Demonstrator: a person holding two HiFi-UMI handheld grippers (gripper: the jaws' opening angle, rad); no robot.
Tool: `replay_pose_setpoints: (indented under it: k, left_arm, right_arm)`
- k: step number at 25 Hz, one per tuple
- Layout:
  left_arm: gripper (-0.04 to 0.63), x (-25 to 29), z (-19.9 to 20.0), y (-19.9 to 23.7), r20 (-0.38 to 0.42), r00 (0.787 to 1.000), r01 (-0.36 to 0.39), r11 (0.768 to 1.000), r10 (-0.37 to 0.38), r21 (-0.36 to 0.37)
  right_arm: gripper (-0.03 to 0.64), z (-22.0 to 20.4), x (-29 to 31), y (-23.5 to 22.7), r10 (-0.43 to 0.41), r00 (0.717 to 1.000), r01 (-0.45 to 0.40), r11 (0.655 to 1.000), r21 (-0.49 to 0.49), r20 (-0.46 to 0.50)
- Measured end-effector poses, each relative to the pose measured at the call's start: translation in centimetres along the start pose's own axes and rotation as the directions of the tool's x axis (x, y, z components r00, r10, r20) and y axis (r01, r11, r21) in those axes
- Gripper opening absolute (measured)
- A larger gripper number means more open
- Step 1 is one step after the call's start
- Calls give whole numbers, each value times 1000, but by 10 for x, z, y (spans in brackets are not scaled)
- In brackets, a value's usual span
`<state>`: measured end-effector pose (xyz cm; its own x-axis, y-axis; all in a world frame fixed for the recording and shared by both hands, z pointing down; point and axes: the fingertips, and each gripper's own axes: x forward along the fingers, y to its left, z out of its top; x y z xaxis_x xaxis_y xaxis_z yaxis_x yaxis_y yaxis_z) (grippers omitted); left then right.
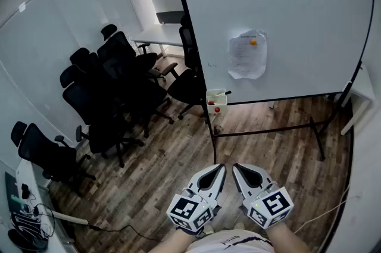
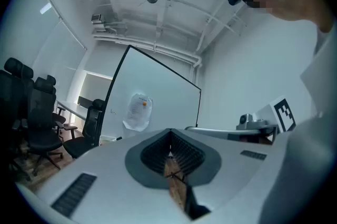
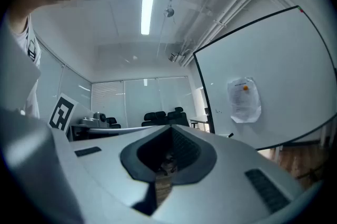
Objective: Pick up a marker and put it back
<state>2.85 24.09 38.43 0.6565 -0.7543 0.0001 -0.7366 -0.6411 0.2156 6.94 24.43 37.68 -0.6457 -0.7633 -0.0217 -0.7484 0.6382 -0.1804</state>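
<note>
There's the marker [image 1: 225, 93], a slim dark stick poking at a slant out of the small white holder [image 1: 212, 93] on the whiteboard's [image 1: 297, 8] left post, well ahead of both grippers. Left gripper [image 1: 221, 168]: jaws together, holding nothing. Right gripper [image 1: 236, 166] sits just beside it, jaws together too, nothing held. Bare wood-plank floor [image 1: 172, 162] runs from them to the board's stand. Black office chairs [image 1: 107, 97] crowd the room ahead and to their left, and a paper sheet [image 1: 247, 54] hangs on the board.
</note>
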Motion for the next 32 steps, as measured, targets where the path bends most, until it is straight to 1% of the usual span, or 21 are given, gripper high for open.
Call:
replay_pose_setpoints:
  k: [4, 7, 15, 21, 25, 28, 32]
  left_arm:
    - [11, 4, -1, -4, 0, 1000, 0, 1000, 0, -3]
    - [11, 5, -3, -6, 3, 1000, -9, 1000, 9, -3]
    - [11, 8, -10, -6, -3, 1000, -31, 999, 31, -5]
    - [11, 20, -16, -14, -12, 999, -40, 999, 40, -2]
    - [11, 22, -22, -17, -31, 998, -49, 999, 49, 14]
    - [11, 26, -21, -13, -33, 997, -63, 998, 64, 24]
    - [11, 37, -17, 5, -23, 997, -76, 997, 76, 35]
  right_arm:
    - [12, 0, -3, -3, 6, 1000, -5, 1000, 1, -7]
    - [12, -1, -6, -6, 10, 1000, -10, 1000, 23, -7]
    - [12, 0, -13, -13, 10, 1000, -11, 999, 35, 20]
    - [12, 2, -23, -27, 18, 999, -20, 999, 41, 41]
    - [12, 1, -26, -35, 9, 998, -13, 998, 56, 59]
    - [12, 2, -22, -42, 15, 998, -19, 998, 64, 58]
    - [12, 3, -5, -49, 16, 998, -20, 998, 58, 57]
